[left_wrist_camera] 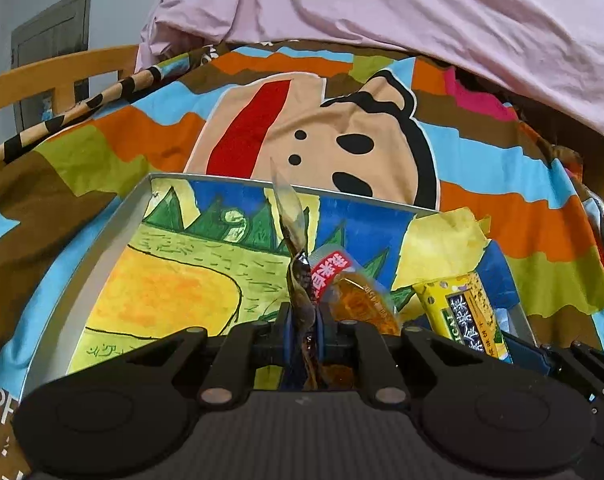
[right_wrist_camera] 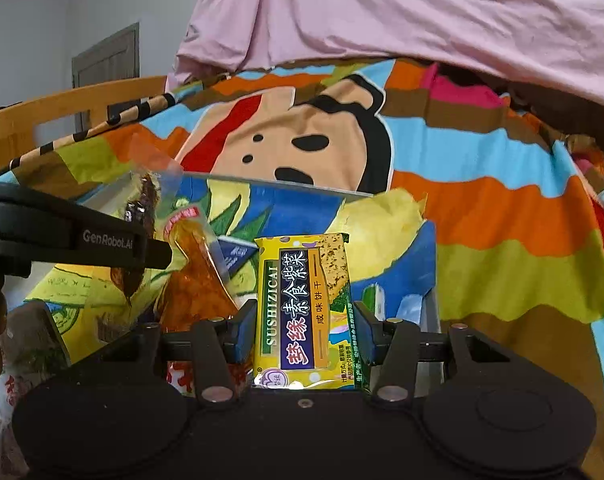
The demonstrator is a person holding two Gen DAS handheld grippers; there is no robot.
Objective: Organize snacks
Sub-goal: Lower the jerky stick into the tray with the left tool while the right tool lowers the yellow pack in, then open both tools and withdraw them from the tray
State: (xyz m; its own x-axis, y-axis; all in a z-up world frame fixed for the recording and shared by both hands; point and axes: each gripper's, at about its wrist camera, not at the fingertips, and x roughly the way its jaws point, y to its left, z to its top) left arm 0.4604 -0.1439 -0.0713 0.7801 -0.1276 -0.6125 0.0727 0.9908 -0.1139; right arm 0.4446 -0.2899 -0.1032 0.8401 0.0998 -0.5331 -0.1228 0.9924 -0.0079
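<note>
Sitting clamped upright between right claw (right_wrist_camera: 304, 332) pads, apparently: yellow cracker packet (right_wrist_camera: 302, 304).

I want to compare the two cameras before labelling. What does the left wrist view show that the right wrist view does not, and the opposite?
Only the left wrist view: the left gripper shut on the edge of a clear plastic packet with dark snack, and most of the painted tray floor.
Only the right wrist view: the right gripper clamping the yellow SUSHIZICAI cracker packet, with its label readable.
Both: the grey-rimmed painted tray, the orange snack packet, the colourful cartoon blanket.
</note>
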